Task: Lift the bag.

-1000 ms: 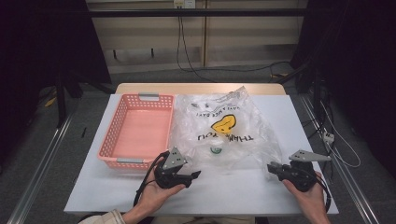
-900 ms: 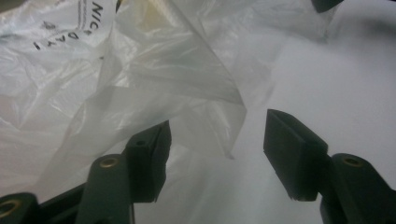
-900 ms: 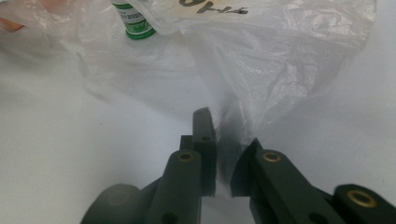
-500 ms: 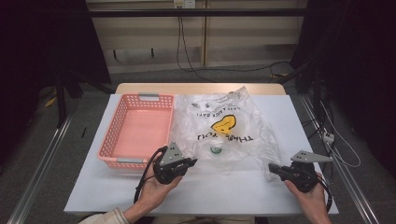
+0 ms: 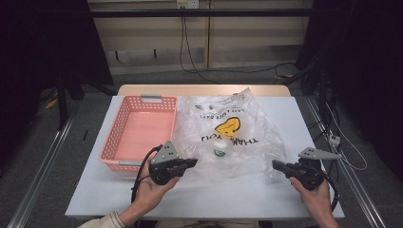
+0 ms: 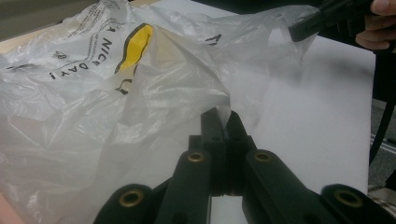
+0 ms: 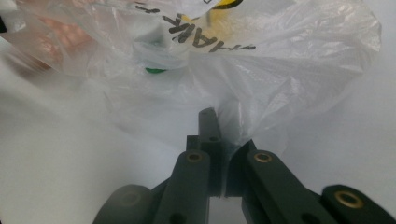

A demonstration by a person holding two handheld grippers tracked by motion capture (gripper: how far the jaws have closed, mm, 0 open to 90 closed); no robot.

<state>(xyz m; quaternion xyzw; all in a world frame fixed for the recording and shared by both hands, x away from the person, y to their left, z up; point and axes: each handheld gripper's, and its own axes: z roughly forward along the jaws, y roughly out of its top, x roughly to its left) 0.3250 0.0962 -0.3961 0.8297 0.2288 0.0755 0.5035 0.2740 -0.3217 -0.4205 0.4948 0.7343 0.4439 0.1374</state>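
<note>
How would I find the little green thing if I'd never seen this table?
Start at the white table, right of the pink basket. There lies a crinkly clear plastic bag with a yellow face. The green-capped item sits inside it, the only green spot there.

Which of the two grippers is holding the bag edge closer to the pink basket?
The left gripper. It pinches the plastic bag right beside the pink basket, while the right gripper grips the bag's far side.
</note>
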